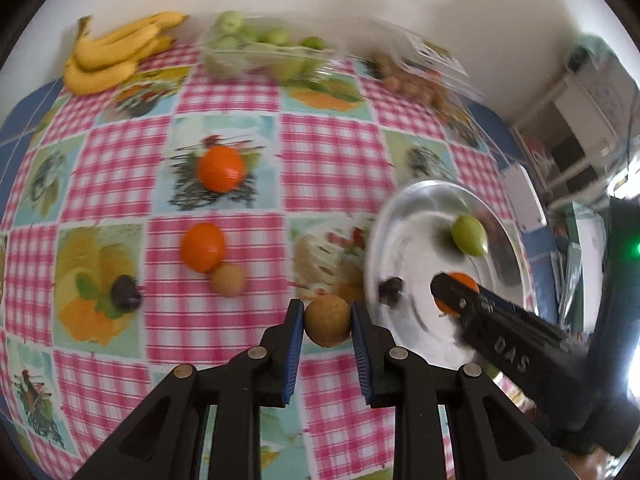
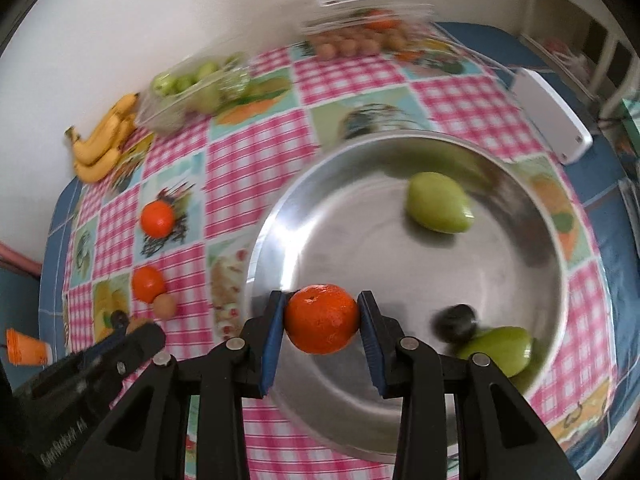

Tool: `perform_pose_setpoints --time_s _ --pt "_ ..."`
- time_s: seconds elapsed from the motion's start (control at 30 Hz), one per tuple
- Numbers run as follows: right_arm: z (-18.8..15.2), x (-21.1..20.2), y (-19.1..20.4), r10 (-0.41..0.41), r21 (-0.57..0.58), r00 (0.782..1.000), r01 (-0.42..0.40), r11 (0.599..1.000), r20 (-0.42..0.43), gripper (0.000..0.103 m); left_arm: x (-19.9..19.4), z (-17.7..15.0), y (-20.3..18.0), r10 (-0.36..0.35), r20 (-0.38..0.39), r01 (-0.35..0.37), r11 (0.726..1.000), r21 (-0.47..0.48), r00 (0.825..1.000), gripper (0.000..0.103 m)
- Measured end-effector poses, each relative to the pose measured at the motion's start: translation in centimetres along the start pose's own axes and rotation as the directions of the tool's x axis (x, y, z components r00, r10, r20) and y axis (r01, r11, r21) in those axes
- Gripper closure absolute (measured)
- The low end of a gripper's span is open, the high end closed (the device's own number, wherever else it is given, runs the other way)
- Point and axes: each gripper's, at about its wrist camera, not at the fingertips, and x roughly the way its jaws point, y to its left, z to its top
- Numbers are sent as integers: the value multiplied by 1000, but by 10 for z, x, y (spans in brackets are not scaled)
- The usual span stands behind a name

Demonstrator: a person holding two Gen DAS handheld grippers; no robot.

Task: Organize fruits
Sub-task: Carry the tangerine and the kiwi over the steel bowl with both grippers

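i see a table under a pink gingham tablecloth (image 1: pixel 224 360) with fruit prints, pushed against a white wall (image 2: pixel 160 20); bananas (image 1: pixel 116 54) and clear punnets line its far edge. my left gripper (image 1: pixel 328 324) clenches a small round tan fruit (image 1: pixel 328 321) over the cloth beside the steel bowl (image 2: pixel 400 432). my right gripper (image 2: pixel 322 320) grasps a glossy mandarin (image 2: pixel 322 319) over the bowl's near rim.
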Motion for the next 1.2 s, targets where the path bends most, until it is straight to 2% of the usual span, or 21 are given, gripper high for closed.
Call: perform_pose_setpoints --time_s 0.33,0.47,0.77,1.0,1.2 --pt "3 -11 -56 -26 114 999 24 993 19 65 15 -11 -51 -4 -12 6 990 142 1000 77" --pt "4 -14 -68 -31 131 999 27 991 30 65 21 -14 -62 -2 -15 4 985 171 1000 77" --pt "3 -13 -74 -31 145 999 25 989 39 65 35 -17 -71 -6 -29 11 981 193 1000 77" --pt "4 -6 -65 -39 108 998 33 994 51 65 44 -19 -70 -1 -33 7 981 193 999 77" --pt "3 6 -59 -47 85 999 45 995 25 64 53 -18 -70 9 -43 -1 982 190 999 77"
